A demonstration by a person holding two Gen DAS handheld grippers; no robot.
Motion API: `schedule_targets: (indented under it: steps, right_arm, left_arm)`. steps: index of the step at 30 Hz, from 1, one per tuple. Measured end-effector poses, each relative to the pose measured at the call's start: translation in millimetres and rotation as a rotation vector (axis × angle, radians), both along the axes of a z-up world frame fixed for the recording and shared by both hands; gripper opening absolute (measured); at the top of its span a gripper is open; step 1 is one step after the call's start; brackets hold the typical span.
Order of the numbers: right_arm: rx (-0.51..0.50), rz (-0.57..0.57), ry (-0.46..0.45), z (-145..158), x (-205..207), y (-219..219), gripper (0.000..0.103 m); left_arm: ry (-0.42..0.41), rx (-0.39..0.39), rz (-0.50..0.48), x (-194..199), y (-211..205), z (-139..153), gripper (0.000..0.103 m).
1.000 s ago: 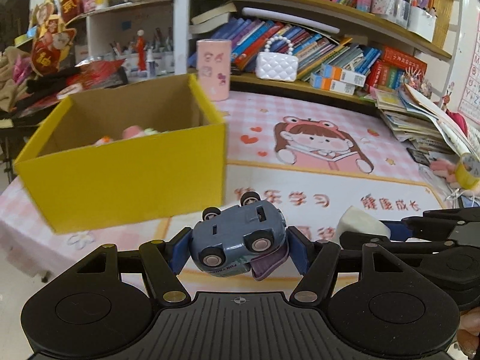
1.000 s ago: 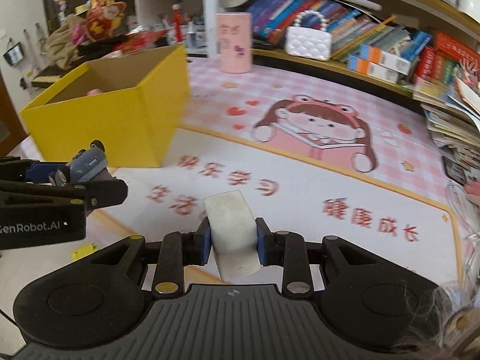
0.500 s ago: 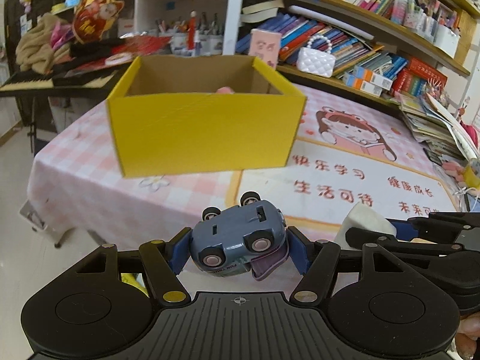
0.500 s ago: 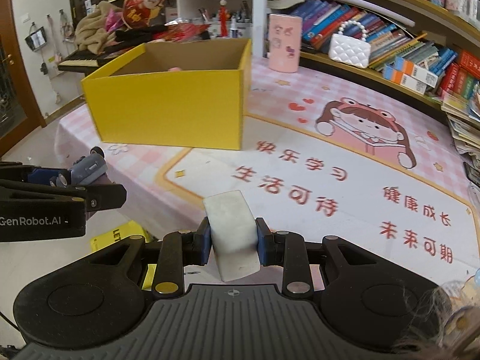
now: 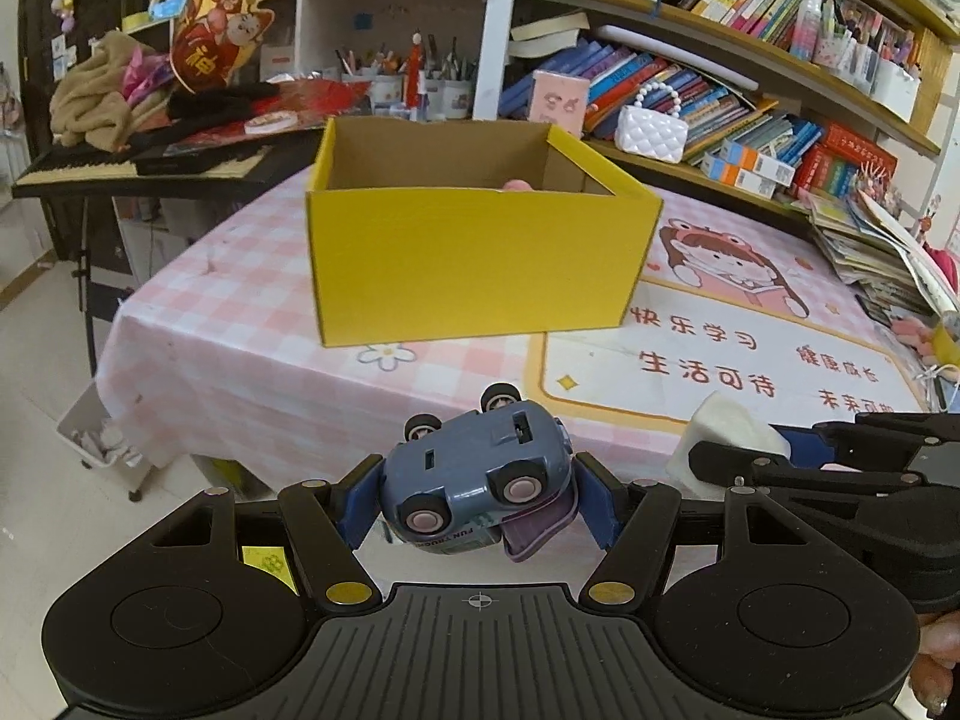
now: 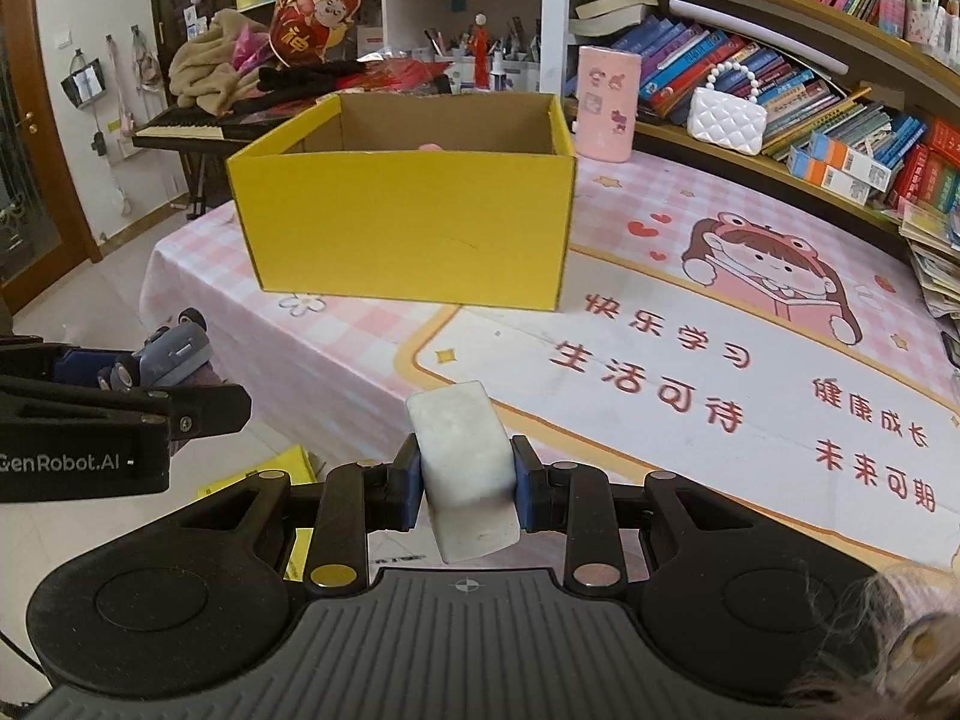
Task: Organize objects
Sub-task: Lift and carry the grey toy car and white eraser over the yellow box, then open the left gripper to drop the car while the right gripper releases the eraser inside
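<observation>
A: Where's the toy car (image 5: 474,483)?
B: Lower centre of the left wrist view, clamped in the left gripper (image 5: 475,495). Belly toward the camera, wheels showing, nose tilted to the upper right. A purple flap sticks out under it at the right finger.

A: And the other tool?
B: Right gripper (image 6: 465,483) is clenched on a white block (image 6: 467,468), lower centre of its own view. Block stands roughly upright between the blue pads (image 6: 521,483) and leans a bit left at the top.

A: Poses?
B: Both held level, side by side, fingers pointing at the table (image 5: 240,360). From the left camera the right tool comes in at the lower right edge with the block at its tip. From the right camera the left tool comes in at the left edge, car at its tip. Both loads sit off the table's near edge, above the floor (image 6: 72,324).

A: Target box?
B: Yellow cardboard box (image 5: 474,264), open top, sits on the pink checked cloth near the table's left corner; upper centre in both views. Something pink (image 5: 516,185) peeks over its front wall; can't tell what it is.

A: Surroundings?
B: Cartoon-girl mat (image 6: 720,372) to the right of the box. Pink cup (image 6: 606,102) and white quilted handbag (image 6: 727,120) behind, against the bookshelves (image 5: 750,60). Keyboard piano (image 5: 120,165) in the upper left.
</observation>
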State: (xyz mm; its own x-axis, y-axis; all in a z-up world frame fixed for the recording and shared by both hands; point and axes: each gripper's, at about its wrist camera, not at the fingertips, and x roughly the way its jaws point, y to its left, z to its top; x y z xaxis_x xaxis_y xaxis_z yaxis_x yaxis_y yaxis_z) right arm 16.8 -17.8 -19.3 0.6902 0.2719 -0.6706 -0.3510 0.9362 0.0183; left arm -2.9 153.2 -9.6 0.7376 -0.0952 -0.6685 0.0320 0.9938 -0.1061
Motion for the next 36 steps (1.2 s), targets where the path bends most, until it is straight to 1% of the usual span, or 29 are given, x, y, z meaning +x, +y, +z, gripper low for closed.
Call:
schedule_targets:
  steps: [8, 10, 12, 16, 20, 24, 27, 30, 32, 36]
  right_arm:
    - [0.008, 0.026, -0.009, 5, 6, 20, 0.027]
    - [0.009, 0.021, -0.009, 6, 11, 22, 0.027]
    - [0.014, 0.019, -0.013, 11, 17, 23, 0.027]
    - [0.045, 0.013, -0.081, 31, 35, 22, 0.027]
    - [0.086, 0.007, -0.17, 59, 69, 22, 0.027]
    - [0.088, 0.024, -0.232, 78, 111, 26, 0.027]
    - [0.077, 0.041, -0.262, 83, 139, 30, 0.027]
    - [0.058, 0.061, -0.246, 78, 167, 33, 0.027]
    - [0.046, 0.083, -0.223, 71, 183, 36, 0.027]
    - [0.01, 0.129, -0.199, 56, 210, 44, 0.027]
  left_arm:
    - [-0.033, 0.009, 0.026, 2, 18, 6, 0.066]
    - [-0.05, -0.003, 0.028, 7, 22, 9, 0.067]
    - [-0.084, -0.016, 0.034, 14, 25, 16, 0.067]
    - [-0.174, -0.029, 0.063, 38, 31, 39, 0.067]
    - [-0.261, -0.037, 0.104, 71, 37, 63, 0.067]
    - [-0.295, -0.041, 0.124, 107, 35, 73, 0.067]
    - [-0.274, -0.042, 0.138, 135, 34, 67, 0.067]
    - [-0.245, -0.034, 0.149, 156, 29, 56, 0.067]
    - [-0.223, 0.002, 0.148, 167, 24, 49, 0.067]
    - [-0.154, 0.103, 0.144, 193, 9, 30, 0.067]
